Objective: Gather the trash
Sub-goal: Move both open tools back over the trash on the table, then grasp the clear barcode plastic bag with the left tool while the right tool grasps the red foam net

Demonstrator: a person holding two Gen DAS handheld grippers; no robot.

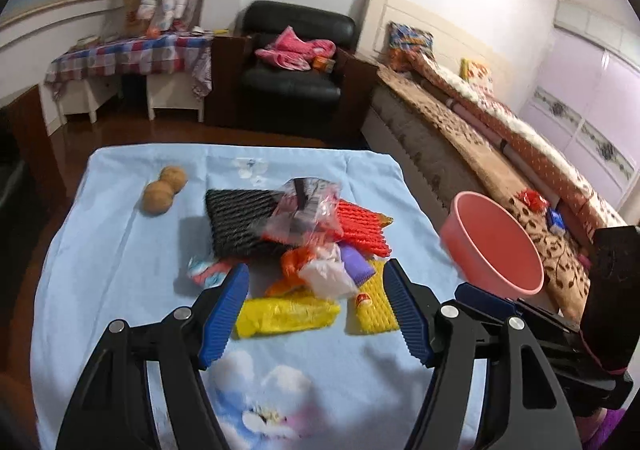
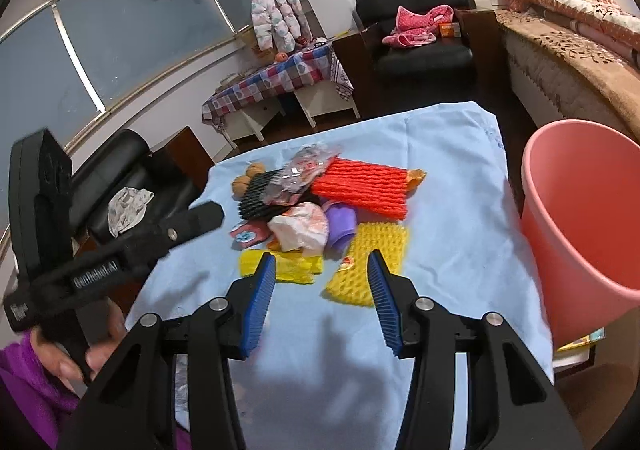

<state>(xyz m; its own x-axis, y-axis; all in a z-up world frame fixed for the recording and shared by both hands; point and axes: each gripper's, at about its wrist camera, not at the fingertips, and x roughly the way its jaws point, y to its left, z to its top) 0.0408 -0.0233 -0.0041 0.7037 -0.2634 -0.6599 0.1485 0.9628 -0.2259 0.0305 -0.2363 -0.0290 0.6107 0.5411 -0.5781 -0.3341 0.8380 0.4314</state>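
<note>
A pile of trash lies mid-table on the light blue cloth: black foam net, red foam net, clear plastic bag, white wrapper, purple cup, yellow bag and yellow foam net. My left gripper stands wide open just short of the pile, holding nothing. My right gripper is open and holds nothing, its tips flanking the near yellow pieces. A pink bin stands at the table's right side.
Two brown round things lie at the far left of the cloth. A bed runs along the right, a black armchair and a checked table stand beyond. A hand in a purple sleeve grips the left tool.
</note>
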